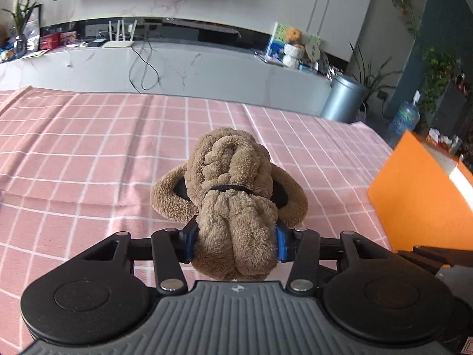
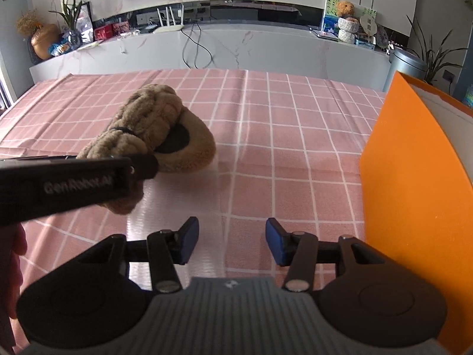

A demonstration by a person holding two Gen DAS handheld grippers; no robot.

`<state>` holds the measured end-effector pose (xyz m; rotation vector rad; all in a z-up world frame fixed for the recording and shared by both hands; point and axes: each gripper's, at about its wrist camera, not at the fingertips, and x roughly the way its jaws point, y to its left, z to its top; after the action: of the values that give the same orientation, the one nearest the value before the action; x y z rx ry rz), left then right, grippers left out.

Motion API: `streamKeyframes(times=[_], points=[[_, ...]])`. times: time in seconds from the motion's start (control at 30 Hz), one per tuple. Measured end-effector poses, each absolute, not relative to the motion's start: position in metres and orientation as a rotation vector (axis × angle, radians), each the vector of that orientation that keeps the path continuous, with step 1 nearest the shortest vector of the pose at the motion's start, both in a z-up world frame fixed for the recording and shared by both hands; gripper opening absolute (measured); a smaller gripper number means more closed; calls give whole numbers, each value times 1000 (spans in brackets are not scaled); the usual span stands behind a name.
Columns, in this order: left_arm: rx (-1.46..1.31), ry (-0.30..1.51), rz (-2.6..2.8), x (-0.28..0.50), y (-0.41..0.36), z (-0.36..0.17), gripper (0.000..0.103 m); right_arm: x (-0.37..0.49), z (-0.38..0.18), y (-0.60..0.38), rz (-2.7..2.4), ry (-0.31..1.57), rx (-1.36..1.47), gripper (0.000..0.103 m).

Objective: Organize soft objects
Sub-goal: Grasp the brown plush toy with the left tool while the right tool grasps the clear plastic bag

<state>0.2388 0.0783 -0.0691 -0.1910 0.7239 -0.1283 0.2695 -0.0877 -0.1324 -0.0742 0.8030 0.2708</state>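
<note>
A brown fuzzy plush bundle (image 1: pixel 233 171), which looks like earmuffs with black oval pads and a black band round its middle, lies on the pink checked tablecloth (image 1: pixel 88 153). My left gripper (image 1: pixel 236 238) is shut on its near end, with the blue pads pressing into both sides. In the right wrist view the plush bundle (image 2: pixel 153 118) lies at the left, with the left gripper's black body (image 2: pixel 74 183) across its near end. My right gripper (image 2: pixel 232 242) stands open over bare cloth, to the right of the plush, with nothing between its fingers.
A tall orange box (image 2: pixel 414 192) stands on the table's right side, close to the right gripper; the same orange box (image 1: pixel 414 201) shows in the left wrist view. A person's hand (image 2: pixel 13 251) is at the left edge. Behind the table are a white console and a grey bin (image 1: pixel 343 97).
</note>
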Motion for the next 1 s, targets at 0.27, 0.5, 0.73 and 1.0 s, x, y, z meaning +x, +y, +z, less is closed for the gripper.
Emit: streamKeyframes(times=[0.27,0.5,0.73,1.0], points=[[-216,690,-21,211,115,-61,55,265,-134,-59,385,817,-75,93],[-224,720,8,198,128,-74,55,278,-141,-41,346,885,-132,93],[-258,721,-1,187,135,-79,55,272,-142,-40,368,880,-160,76],[-268,730,-6,177,134,-81,55,267,-136,-37,388,854,-208,2]])
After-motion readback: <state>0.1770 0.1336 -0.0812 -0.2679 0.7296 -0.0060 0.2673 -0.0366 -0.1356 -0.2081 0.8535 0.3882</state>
